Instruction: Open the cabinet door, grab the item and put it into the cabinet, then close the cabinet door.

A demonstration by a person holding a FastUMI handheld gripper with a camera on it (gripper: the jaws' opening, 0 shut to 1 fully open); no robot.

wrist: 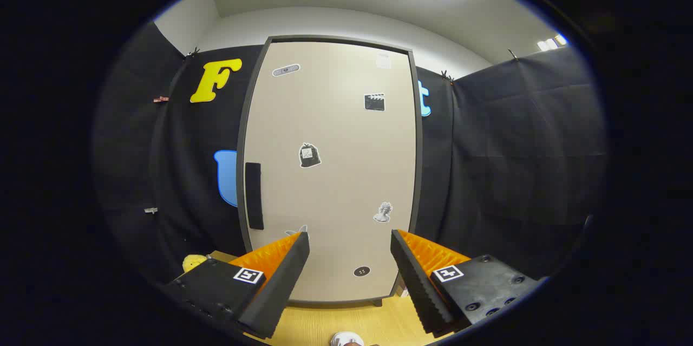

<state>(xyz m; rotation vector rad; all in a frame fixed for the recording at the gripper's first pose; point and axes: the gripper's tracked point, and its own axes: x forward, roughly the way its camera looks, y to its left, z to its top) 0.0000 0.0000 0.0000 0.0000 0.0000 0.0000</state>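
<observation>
A single yellow item (193, 262) is seen low at the far left, resting on the wooden tabletop (325, 324) just beyond the left finger and beside the cabinet's lower left corner; only part of it is visible, and its kind cannot be told. One cabinet (330, 173) is pictured standing upright on the table, its single beige door (335, 135) framed in a dark edge and fully closed. One black vertical handle (254, 195) is set on the door's left side, around mid-height. Seven stickers can be counted across the door face: an oblong grey one (286, 70) at the upper left, a pale square one (383, 60) at the upper right, a black clapperboard (374, 102) below it, a dark bag-shaped one (309, 155) near the centre, a white bust (383, 212) at the lower right, a small dark oval (361, 271) near the bottom, and one partly hidden behind the left fingertip.

The gripper (350, 243) is shown spread wide apart, with two fingers (281, 281) counted, each black on its ridged inner face, orange behind, and marked by one square black-and-white tag. Nothing is held between them, and nothing is touched; the lower part of the door is framed in the gap, with the handle lying up and to the left of the left fingertip. A small white object (346, 339) is glimpsed on the table between the finger bases, too cut off to be identified.
</observation>
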